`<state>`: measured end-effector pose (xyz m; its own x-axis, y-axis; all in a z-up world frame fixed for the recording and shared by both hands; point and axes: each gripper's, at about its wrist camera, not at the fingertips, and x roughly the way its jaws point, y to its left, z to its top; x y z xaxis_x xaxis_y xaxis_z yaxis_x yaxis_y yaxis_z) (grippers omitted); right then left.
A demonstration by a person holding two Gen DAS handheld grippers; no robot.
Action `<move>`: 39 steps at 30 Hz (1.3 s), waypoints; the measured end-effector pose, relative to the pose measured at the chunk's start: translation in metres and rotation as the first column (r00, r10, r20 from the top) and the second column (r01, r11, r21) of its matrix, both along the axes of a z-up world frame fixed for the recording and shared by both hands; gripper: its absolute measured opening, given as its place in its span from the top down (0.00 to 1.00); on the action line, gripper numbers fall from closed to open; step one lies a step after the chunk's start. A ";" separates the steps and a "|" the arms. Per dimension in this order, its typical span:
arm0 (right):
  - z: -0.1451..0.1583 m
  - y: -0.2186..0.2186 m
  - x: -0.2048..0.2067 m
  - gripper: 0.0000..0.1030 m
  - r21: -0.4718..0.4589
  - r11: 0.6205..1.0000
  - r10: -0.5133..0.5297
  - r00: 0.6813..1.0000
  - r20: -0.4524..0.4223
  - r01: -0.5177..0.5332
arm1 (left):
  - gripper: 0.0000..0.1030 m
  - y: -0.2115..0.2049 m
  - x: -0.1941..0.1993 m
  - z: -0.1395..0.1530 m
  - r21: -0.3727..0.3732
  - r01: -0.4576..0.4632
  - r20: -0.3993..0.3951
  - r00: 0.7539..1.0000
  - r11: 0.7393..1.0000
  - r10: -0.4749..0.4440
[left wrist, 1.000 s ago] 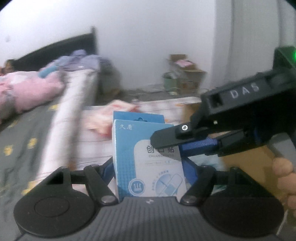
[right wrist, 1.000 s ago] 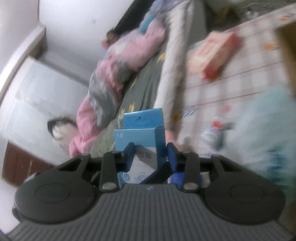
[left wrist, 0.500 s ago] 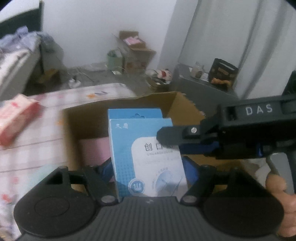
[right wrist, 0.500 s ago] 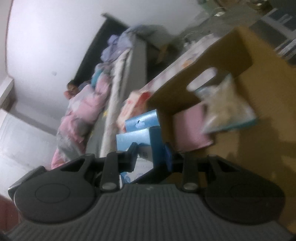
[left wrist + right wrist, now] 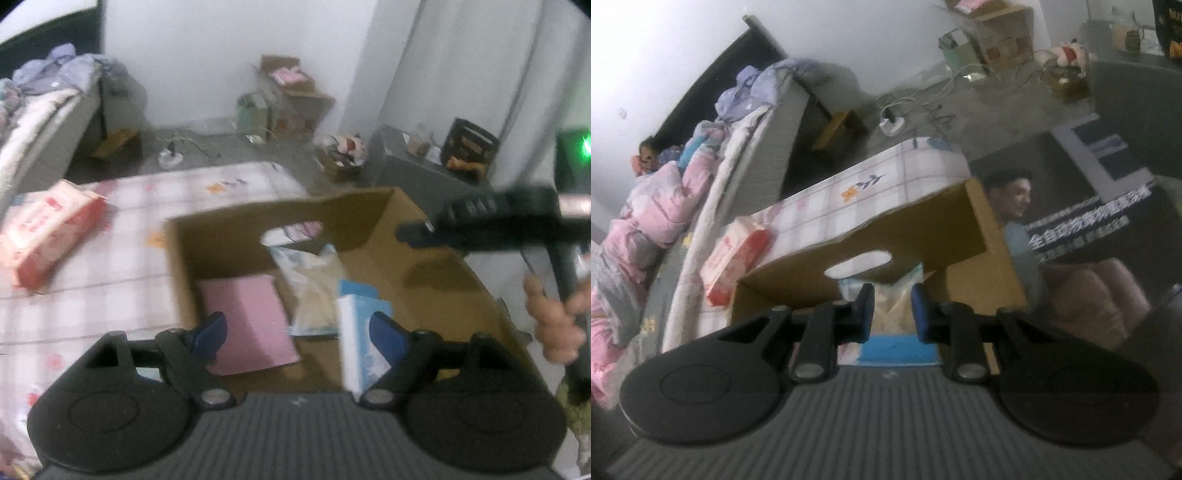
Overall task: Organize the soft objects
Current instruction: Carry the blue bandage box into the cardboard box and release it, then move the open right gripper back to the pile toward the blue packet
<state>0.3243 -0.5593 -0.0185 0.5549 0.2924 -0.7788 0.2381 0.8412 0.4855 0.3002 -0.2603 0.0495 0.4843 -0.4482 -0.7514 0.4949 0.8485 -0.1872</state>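
My left gripper (image 5: pixel 299 328) hangs open over an open cardboard box (image 5: pixel 436 295). A blue and white band-aid box (image 5: pixel 360 332) is loose by its right finger, blurred, inside the cardboard box. A pink pad (image 5: pixel 247 317) and a clear bag of pale stuff (image 5: pixel 314 284) lie on the box floor. My right gripper (image 5: pixel 892 310) is open and empty, just above the box (image 5: pixel 886 236), with the clear bag (image 5: pixel 892 299) seen between its fingers. In the left wrist view the right gripper's black body (image 5: pixel 498 225) is at the upper right.
A red and white tissue pack (image 5: pixel 48 232) lies on the checked tablecloth (image 5: pixel 129 258) left of the box; it also shows in the right wrist view (image 5: pixel 738 258). A bed with pink bedding (image 5: pixel 653 221) is on the left. Floor clutter and boxes (image 5: pixel 291 96) stand by the far wall.
Both grippers held the blue band-aid box over the cardboard box. Both have opened and the band-aid box has dropped into it. The right gripper has pulled away to the right.
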 end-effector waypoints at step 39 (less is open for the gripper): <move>-0.058 0.121 -0.071 0.65 -0.264 0.933 0.120 0.902 -0.415 -0.245 | 0.08 0.183 -0.099 0.009 -0.110 -0.146 0.045 0.987 0.983 0.152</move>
